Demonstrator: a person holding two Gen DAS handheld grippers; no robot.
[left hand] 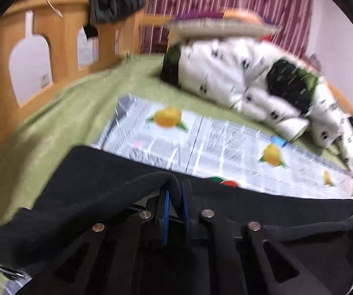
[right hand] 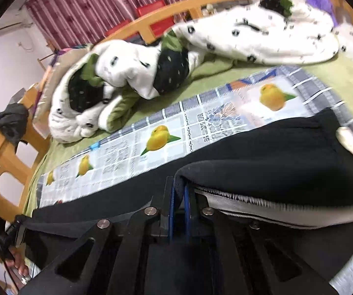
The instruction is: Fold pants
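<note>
Both grippers, left [left hand: 175,196] and right [right hand: 179,191], have their fingers clamped on an edge of the black pants [right hand: 262,147], raised mid-fold. Next, I judge, that edge must travel beyond the fingers over the fruit-print mat [right hand: 176,127] and land flat.

The black pants [right hand: 262,152] lie along the near edge of the bed, their grey-lined waistband lifted and folded over.
</note>
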